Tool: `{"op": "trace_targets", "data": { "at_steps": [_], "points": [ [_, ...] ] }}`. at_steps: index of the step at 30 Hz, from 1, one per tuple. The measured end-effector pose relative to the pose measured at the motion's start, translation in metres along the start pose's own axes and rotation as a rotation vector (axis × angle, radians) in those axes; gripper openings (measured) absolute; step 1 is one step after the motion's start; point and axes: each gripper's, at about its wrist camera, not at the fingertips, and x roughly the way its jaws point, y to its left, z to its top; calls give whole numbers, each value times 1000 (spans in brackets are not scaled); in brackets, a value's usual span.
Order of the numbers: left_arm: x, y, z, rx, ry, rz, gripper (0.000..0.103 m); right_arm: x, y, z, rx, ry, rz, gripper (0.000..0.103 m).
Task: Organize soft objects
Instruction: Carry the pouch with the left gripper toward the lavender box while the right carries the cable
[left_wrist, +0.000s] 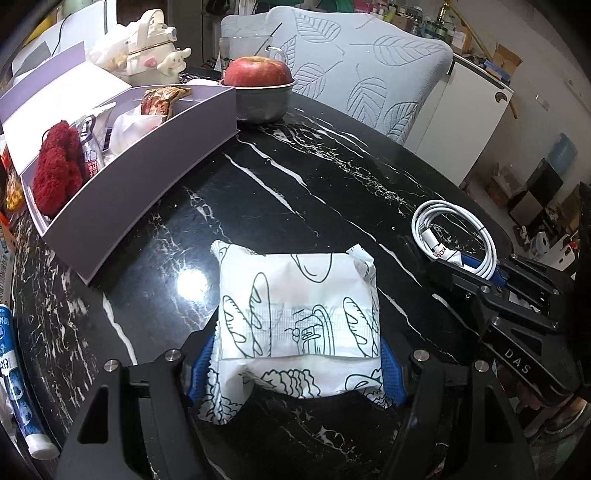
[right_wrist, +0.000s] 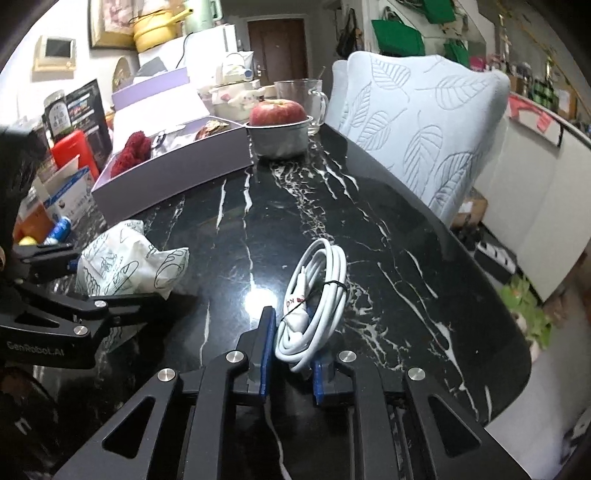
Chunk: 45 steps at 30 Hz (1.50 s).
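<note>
Left wrist view: the left claw (left_wrist: 297, 365) pinches a white printed pouch (left_wrist: 299, 314) by its near end, a blue pad on each side; the far end of the pouch rests on or just above the black counter (left_wrist: 295, 177), and I cannot tell which. The lilac box (left_wrist: 147, 155), already holding a red knit (left_wrist: 55, 173) and some packets, sits well apart at the upper left. The grip is on the soft edge only, so the pouch could sag, fold, or slide out when lifted; its trailing end might also catch the box wall on the way in. The right claw (left_wrist: 495, 280) shows at the right edge with the cable (left_wrist: 458, 236) in it.

Right wrist view: the right claw (right_wrist: 293, 354) is pressed nearly together on a coiled white cable, tied by a thin black band; the coil stands tilted up from the pads, held by its lower loops alone. Loops could slip free or the coil swing as it travels; a loose end hanging below the claw might drag on the counter. The bowl (right_wrist: 280, 142) with an apple (right_wrist: 277, 112) stands just beside the box corner, and a wide sweep could knock it; the two claws, heading for one box, could also collide.
</note>
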Motion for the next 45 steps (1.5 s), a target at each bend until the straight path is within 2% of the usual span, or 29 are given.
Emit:
{"op": "trace_targets", "data": {
  "at_steps": [12, 24, 30, 45],
  "points": [
    [-12, -4, -6, -1, -22, -15, 71, -18, 9, -1, -5, -26, -4, 17],
    [-51, -5, -23, -18, -96, -13, 71, -44, 31, -6, -44, -67, 21, 17],
    [-73, 1, -36, -40, -138, 11, 71, -56, 54, -9, -87, -89, 63, 17],
    [-128, 35, -60, -115, -239, 99, 71, -67, 119, -3, -203, -125, 231, 17]
  ]
}}
